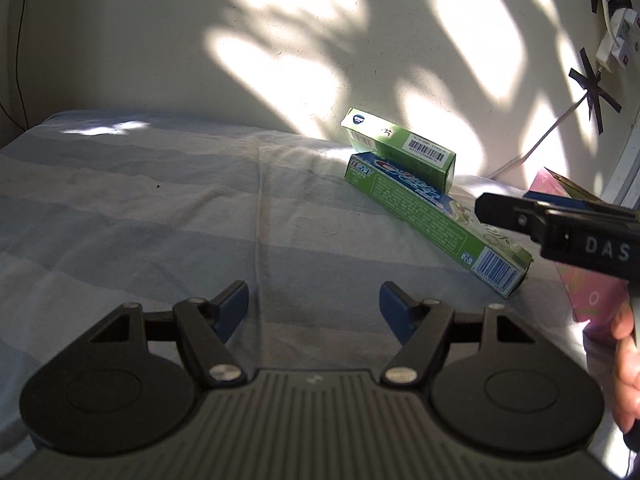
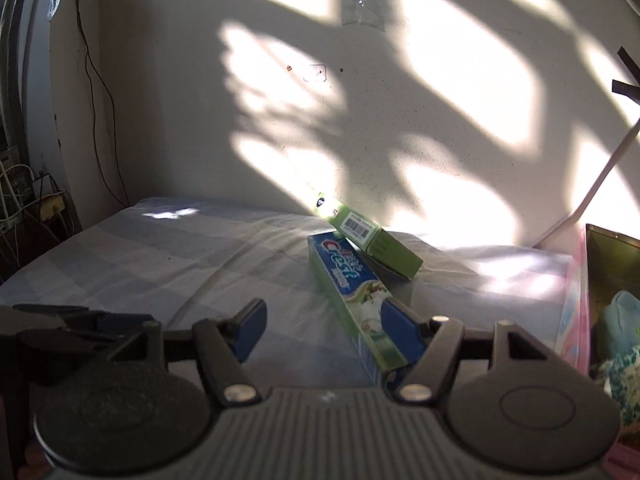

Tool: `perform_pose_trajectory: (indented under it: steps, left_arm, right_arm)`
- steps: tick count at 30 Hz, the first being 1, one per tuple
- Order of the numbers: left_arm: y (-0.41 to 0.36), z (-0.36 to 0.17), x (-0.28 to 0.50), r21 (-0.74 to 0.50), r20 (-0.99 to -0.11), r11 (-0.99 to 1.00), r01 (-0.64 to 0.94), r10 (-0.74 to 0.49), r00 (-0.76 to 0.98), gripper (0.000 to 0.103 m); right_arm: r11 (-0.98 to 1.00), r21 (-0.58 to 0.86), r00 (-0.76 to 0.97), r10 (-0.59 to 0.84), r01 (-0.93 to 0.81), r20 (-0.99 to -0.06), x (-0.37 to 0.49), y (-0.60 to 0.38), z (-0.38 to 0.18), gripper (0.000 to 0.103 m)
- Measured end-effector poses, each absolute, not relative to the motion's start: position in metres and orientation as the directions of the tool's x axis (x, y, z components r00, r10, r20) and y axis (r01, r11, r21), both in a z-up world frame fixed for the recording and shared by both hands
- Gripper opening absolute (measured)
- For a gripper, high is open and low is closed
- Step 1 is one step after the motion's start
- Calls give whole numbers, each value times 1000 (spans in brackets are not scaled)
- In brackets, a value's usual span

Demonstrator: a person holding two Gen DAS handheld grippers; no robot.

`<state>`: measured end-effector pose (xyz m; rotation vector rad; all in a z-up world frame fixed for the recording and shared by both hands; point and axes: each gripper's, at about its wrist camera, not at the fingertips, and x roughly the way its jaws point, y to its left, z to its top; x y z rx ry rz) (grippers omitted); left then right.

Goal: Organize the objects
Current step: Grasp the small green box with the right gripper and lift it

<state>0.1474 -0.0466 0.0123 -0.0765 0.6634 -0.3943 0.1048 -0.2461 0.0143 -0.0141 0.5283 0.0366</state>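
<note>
A long green and blue toothpaste box (image 1: 436,220) lies slantwise on the blue striped bedsheet (image 1: 140,208). A smaller green box (image 1: 400,152) rests tilted on its far end. My left gripper (image 1: 314,304) hovers open over bare sheet to the left of both boxes, with nothing between its fingers. My right gripper (image 1: 492,210) reaches in from the right above the toothpaste box's near half. In the right wrist view my right gripper (image 2: 326,328) is open; the toothpaste box (image 2: 352,280) runs away from it, its near end hidden behind the right finger (image 2: 400,332). The small green box (image 2: 372,240) leans beyond.
A pink patterned box (image 2: 576,300) stands open at the right edge of the bed with soft teal things inside. A wall rises right behind the boxes. A power strip (image 1: 616,40) and white cables hang at its upper right. A person's hand (image 1: 628,360) holds the right gripper.
</note>
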Motion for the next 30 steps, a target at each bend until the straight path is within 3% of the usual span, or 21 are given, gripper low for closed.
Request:
perform_pose_trajectory:
  steps: [7, 8, 9, 13, 22, 27, 30]
  left_arm:
    - [-40, 12, 153, -260, -584, 905, 336, -424, 692, 79]
    - [-40, 12, 154, -265, -584, 904, 335, -427, 690, 79]
    - [-40, 12, 154, -270, -584, 903, 334, -429, 689, 79]
    - [-35, 12, 157, -301, -577, 896, 325, -443, 686, 79]
    - [-12, 15, 161, -408, -527, 879, 246, -447, 723, 85]
    - [-16, 22, 151, -434, -438, 830, 350, -534, 724, 85]
    - [-25, 25, 142, -427, -399, 791, 439, -600, 693, 85]
  right_arm:
    - [962, -274, 802, -152, -15, -578, 197, -237, -5, 63]
    - [960, -281, 793, -160, -15, -588, 203, -239, -9, 58]
    - [960, -281, 788, -161, -16, -595, 207, -240, -11, 45]
    - [957, -291, 821, -171, 6, -545, 200, -240, -7, 31]
    - [996, -54, 914, 45, -73, -404, 67, -244, 45, 28]
    - [975, 197, 869, 182, -100, -460, -13, -271, 38, 28]
    - [958, 285, 849, 165, -18, -502, -46, -294, 20, 29]
